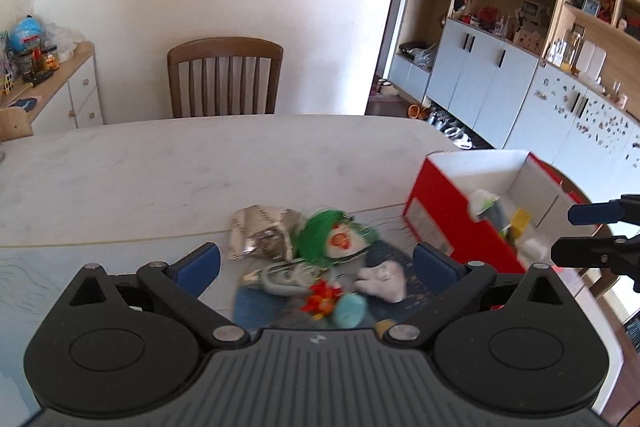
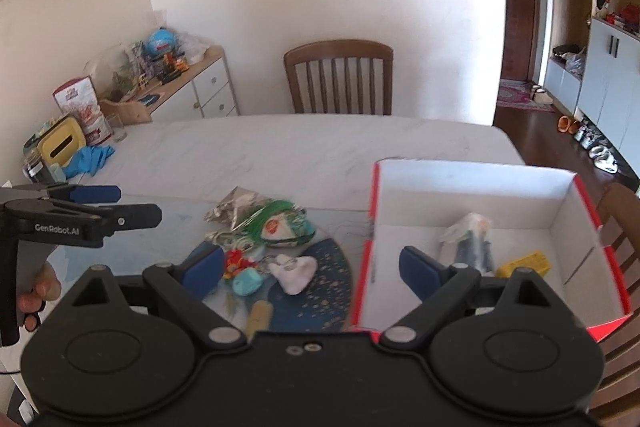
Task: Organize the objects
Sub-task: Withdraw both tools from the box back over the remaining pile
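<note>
Both our tools, left tool (image 1: 316, 263) and right tool (image 2: 312, 267), gape wide, holding nothing. Just left of the red box (image 2: 472, 195), the white plush (image 2: 294, 273) looks soft and light, so we'd pinch its middle.

It was a home's dining room — a white marble-look dining table (image 2: 304, 143) with a brown slatted wooden chair (image 2: 339, 77) behind it, a low white sideboard (image 2: 208, 87) cluttered with toys, and tall pale-blue built-in cupboards (image 1: 480, 75) above rows of shoes (image 2: 592, 143) by the brown front door (image 2: 520, 7).
</note>
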Tool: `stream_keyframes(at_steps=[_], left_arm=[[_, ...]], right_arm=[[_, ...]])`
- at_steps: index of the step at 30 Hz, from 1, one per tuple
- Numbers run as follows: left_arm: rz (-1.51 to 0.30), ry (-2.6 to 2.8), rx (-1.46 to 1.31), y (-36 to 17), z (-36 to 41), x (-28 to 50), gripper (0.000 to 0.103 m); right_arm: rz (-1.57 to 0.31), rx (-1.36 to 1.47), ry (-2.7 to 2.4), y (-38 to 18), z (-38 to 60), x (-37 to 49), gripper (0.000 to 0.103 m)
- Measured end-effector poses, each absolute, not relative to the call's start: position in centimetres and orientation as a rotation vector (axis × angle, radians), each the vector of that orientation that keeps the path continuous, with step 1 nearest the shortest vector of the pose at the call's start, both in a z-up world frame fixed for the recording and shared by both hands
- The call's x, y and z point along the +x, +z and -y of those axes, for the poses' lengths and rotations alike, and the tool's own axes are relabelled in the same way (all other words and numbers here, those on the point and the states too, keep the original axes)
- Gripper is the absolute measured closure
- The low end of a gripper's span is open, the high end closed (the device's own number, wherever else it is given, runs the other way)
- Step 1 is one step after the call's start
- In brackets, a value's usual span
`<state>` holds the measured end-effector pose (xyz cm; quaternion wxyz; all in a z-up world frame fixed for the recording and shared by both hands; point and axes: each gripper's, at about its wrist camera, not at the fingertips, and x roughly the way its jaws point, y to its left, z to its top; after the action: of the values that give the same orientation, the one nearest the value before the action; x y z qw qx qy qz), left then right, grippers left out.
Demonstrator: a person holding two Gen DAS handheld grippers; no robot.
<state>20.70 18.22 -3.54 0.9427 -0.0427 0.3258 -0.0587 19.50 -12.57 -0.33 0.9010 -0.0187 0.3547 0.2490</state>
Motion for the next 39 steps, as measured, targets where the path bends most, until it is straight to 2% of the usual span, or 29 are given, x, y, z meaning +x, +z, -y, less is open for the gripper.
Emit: stream_keyframes(at_steps=[18, 31, 34, 35, 36, 39], left_arm=[[-0.742, -0.149, 0.017, -10.7, -21.1, 21.6, 0.0], [-0.758, -0.278, 0.169, -14.9, -19.2, 22.8, 0.001], [-0.772, -0.289, 0.174, -15.3, -19.0, 23.3, 0.001], [-0.776, -0.288, 0.175, -15.4, -19.0, 23.5, 0.002], [-0.78, -0.287, 0.178, -15.5, -18.9, 23.6, 0.006], [-0.794, -0.297, 0.168, -15.6, -18.7, 23.9, 0.018]], right_arm=[[-0.867, -0.159, 0.585, -6.3, 5.2, 19.4, 0.009], [-0.971, -0.168, 0.532, -11.3, 3.6, 21.9, 0.012], [-0.984, -0.187, 0.529, -11.9, 3.1, 22.1, 0.017], [-0.989, -0.194, 0.53, -12.1, 3.0, 22.1, 0.022], [-0.993, -0.2, 0.53, -12.3, 2.9, 22.2, 0.027], [-1.005, -0.204, 0.533, -12.6, 2.7, 22.3, 0.032]])
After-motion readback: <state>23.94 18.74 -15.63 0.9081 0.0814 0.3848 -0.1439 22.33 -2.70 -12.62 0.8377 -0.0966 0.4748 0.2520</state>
